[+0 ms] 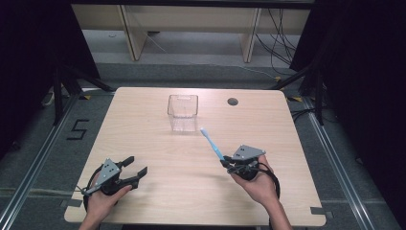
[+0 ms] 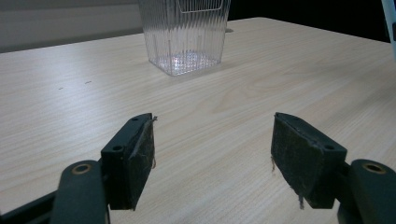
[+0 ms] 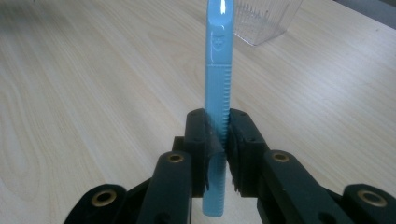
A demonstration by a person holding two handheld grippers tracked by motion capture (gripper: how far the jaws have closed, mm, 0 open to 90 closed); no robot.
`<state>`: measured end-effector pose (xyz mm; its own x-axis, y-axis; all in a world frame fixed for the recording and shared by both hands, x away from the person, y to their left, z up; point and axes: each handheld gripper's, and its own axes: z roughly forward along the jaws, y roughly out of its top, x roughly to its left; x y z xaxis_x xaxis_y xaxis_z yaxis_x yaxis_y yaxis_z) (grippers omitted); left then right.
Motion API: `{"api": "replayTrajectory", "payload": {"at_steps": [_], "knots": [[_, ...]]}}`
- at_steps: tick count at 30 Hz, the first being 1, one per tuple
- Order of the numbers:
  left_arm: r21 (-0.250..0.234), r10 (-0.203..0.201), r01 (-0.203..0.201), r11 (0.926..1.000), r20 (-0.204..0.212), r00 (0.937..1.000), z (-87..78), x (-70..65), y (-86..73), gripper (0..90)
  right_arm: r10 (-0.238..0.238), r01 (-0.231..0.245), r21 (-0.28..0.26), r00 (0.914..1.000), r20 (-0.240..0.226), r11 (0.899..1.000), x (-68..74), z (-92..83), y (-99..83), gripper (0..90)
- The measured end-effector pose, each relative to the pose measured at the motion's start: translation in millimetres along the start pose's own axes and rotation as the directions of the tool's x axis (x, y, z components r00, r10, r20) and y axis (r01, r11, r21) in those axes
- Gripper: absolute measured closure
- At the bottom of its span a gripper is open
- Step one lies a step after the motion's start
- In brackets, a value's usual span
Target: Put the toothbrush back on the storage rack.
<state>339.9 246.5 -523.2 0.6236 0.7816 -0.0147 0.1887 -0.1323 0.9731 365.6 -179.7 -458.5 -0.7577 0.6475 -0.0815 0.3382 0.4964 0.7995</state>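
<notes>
1. As the right gripper (image 1: pixel 229 163) clamps its jaws on the handle of a blue toothbrush (image 1: pixel 211 142), the brush sticks out ahead of it toward the far left, its white head lifted above the table (image 1: pixel 143 143) and aimed at the clear plastic cup (image 1: pixel 183 112).
2. The left gripper (image 1: pixel 136 168) waits at the near left of the table with its jaws wide apart and nothing between them; in the left gripper view the bare wood lies between its pads (image 2: pixel 140 158).
3. The step in hand appears to be carrying the toothbrush to the cup and dropping it in. To do that well, the head probably needs to rise above the rim, the handle tip upright over the opening, and the grip loosen only once the brush is inside, since the light cup could tip at a sideways knock.
4. The toothbrush is slim and pale blue with a ribbed edge along its handle (image 3: pixel 219 79), gripped near its lower end.
5. The cup is square, ribbed and see-through, standing upright at the far middle of the table, apart from the brush.
</notes>
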Motion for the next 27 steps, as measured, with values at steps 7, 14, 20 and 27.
{"api": "replayTrajectory", "payload": {"at_steps": [7, 14, 20, 27], "knots": [[0.008, -0.009, 0.009, 0.9999, 0.001, 1.0, -0.5, -0.6, 2.2, 29.9, 0.012, -0.011, -0.044, 0.9999, 0.011, 0.999, 3.3, 2.7, -4.3, 79.2], [-0.026, -0.045, 0.045, 0.9986, 0.025, 0.9987, 1.5, -2.7, 8.4, 30.4, 0.036, -0.034, -0.093, 0.9992, 0.017, 0.995, 6.9, 2.7, -3.4, 79.1], [-0.022, -0.028, 0.028, 0.9993, 0.027, 0.9992, 1.1, -2.6, 12.9, 30.8, 0.048, -0.045, -0.142, 0.9986, 0.021, 0.989, 8.4, 6.0, -5.1, 79.1], [-0.037, -0.046, 0.048, 0.9982, 0.048, 0.9978, 5.4, -6.0, 21.1, 31.2, 0.066, -0.058, -0.21, 0.9972, 0.034, 0.976, 10.8, 9.5, -7.6, 79.1]]}}
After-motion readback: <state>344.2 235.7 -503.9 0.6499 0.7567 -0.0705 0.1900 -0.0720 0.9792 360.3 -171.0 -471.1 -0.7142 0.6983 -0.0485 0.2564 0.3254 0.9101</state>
